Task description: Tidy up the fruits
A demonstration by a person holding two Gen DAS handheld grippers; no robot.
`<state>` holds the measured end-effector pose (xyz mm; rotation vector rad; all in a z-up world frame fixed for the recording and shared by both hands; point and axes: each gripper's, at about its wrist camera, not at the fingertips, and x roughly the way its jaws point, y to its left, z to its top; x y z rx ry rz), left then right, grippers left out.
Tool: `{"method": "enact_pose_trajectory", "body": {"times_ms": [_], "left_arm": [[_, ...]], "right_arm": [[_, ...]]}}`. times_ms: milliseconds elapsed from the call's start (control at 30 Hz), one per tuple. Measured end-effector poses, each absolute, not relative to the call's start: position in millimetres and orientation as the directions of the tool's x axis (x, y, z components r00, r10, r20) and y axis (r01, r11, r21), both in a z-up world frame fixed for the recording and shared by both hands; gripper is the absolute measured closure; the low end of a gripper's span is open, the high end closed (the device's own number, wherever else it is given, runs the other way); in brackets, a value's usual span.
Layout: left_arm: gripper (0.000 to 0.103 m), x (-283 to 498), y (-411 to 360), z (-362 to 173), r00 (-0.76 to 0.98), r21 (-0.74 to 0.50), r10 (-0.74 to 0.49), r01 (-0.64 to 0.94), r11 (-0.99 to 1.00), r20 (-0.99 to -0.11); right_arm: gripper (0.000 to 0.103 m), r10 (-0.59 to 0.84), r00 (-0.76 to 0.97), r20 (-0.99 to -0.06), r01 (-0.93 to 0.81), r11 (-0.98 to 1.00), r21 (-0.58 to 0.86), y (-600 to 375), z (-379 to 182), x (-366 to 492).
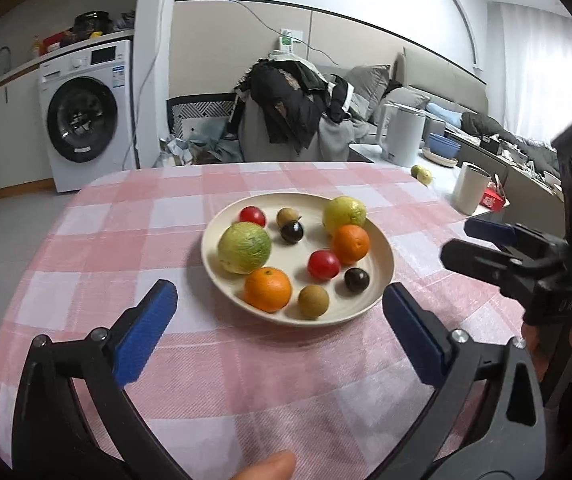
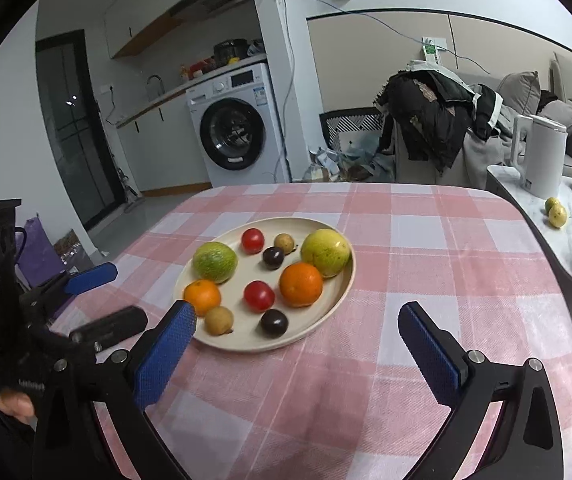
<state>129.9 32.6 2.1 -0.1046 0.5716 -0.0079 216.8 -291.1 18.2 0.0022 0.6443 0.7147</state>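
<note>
A pink-and-white checked tablecloth (image 1: 133, 216) covers the table, with a white front-loading washing machine (image 1: 85, 116) behind. At its centre sits a round cream plate (image 1: 382, 268) holding green, orange, red, brown and dark purple fruits. The left gripper (image 1: 277, 308) and right gripper (image 2: 298, 328) hover near the plate, jaws spread wide, empty.

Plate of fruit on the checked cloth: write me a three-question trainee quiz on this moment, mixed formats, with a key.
1. True or false: the left gripper is shut on an orange.
2. How many red fruits lie on the plate? A) one B) two C) four
3. Fill in: the white kettle stands on the ______ beyond the table.

Key: 1 false, both it and the right gripper are open and hold nothing. 2 B. 3 side counter.
</note>
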Motion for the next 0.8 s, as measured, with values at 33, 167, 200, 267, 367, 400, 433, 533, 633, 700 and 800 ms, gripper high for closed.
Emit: {"method": "enact_pose_trajectory", "body": {"times_ms": [33, 167, 200, 267, 367, 400, 433, 533, 633, 700, 800], "left_arm": [[0.001, 126.6, 34.4, 2.3, 0.841, -0.100, -0.032, -0.026, 0.995, -0.540], [0.001, 113.5, 41.8, 0.3, 0.853, -0.082, 0.009, -0.061, 0.995, -0.523], [0.001, 111.6, 42.8, -0.1, 0.855, -0.079, 0.016, -0.066, 0.995, -0.518], [0.001, 108.3, 44.2, -1.7, 0.859, -0.076, 0.028, -0.077, 0.994, -0.511], [0.001, 106.6, 44.6, -3.5, 0.860, -0.076, 0.031, -0.081, 0.994, -0.509], [0.001, 108.1, 43.9, -3.9, 0.860, -0.077, 0.029, -0.079, 0.994, -0.510], [0.001, 108.9, 43.7, -4.0, 0.859, -0.077, 0.028, -0.078, 0.994, -0.511], [0.001, 107.9, 44.3, -3.9, 0.863, -0.079, 0.030, -0.080, 0.994, -0.505], [0.001, 108.8, 43.7, -4.6, 0.862, -0.077, 0.032, -0.082, 0.994, -0.506], [0.001, 109.4, 42.5, -4.9, 0.860, -0.073, 0.026, -0.073, 0.995, -0.510], [0.001, 110.2, 40.4, -5.2, 0.858, -0.067, 0.019, -0.062, 0.996, -0.514]], "right_arm": [[0.000, 0.617, 0.572, -0.540, -0.612, 0.760, 0.220, -292.0, 16.6, 214.8], [0.000, 0.653, 0.568, -0.502, -0.641, 0.733, 0.228, -292.7, 13.3, 203.7], [0.000, 0.655, 0.574, -0.491, -0.644, 0.732, 0.224, -292.6, 14.0, 202.8], [0.000, 0.660, 0.584, -0.473, -0.650, 0.729, 0.216, -292.0, 14.8, 199.5], [0.000, 0.662, 0.593, -0.458, -0.658, 0.727, 0.199, -291.4, 14.4, 195.9], [0.000, 0.660, 0.596, -0.458, -0.659, 0.728, 0.191, -290.9, 14.2, 194.8], [0.000, 0.656, 0.601, -0.457, -0.659, 0.730, 0.182, -290.1, 14.0, 193.5], [0.000, 0.650, 0.609, -0.455, -0.661, 0.733, 0.162, -288.1, 14.4, 191.0], [0.000, 0.648, 0.617, -0.447, -0.668, 0.732, 0.138, -285.9, 15.5, 186.2], [0.000, 0.646, 0.622, -0.441, -0.673, 0.730, 0.120, -284.2, 16.2, 183.0], [0.000, 0.645, 0.630, -0.433, -0.683, 0.726, 0.087, -280.8, 17.2, 176.8]]}}
